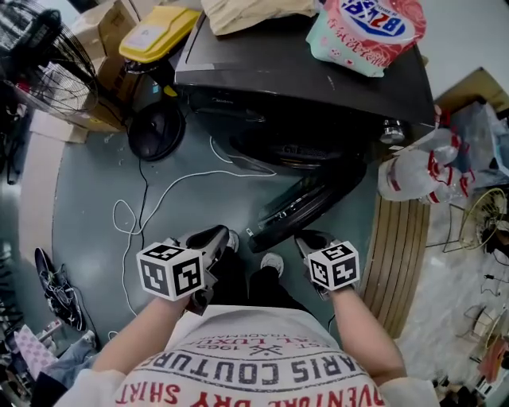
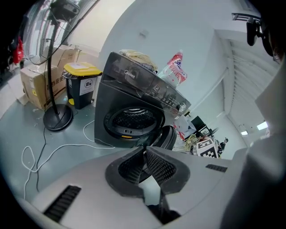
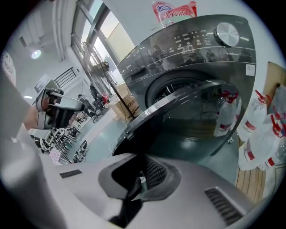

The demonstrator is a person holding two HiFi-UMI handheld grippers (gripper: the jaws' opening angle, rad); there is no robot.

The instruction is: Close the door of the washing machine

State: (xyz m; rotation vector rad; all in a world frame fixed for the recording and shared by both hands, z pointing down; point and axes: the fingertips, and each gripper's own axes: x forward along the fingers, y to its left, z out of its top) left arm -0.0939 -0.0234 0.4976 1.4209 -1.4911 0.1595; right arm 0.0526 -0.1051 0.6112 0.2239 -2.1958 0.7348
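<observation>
The dark washing machine (image 1: 302,71) stands ahead of me with its drum opening (image 2: 133,121) exposed. Its round glass door (image 1: 306,203) hangs open and swings out toward me. In the right gripper view the door (image 3: 187,120) fills the middle, very close in front of the jaws. My right gripper (image 1: 306,237) sits just below the door's outer face with its jaws shut on nothing (image 3: 142,160); I cannot tell whether it touches. My left gripper (image 1: 213,238) is held left of the door's free edge, shut and empty (image 2: 145,150).
A fan stand (image 1: 157,131), a yellow-lidded bin (image 1: 159,32) and cardboard boxes (image 2: 38,82) are left of the machine. A white cable (image 1: 159,199) loops over the floor. Plastic bottles (image 1: 421,171) and wooden slats (image 1: 398,254) are to the right. A detergent bag (image 1: 366,24) lies on top.
</observation>
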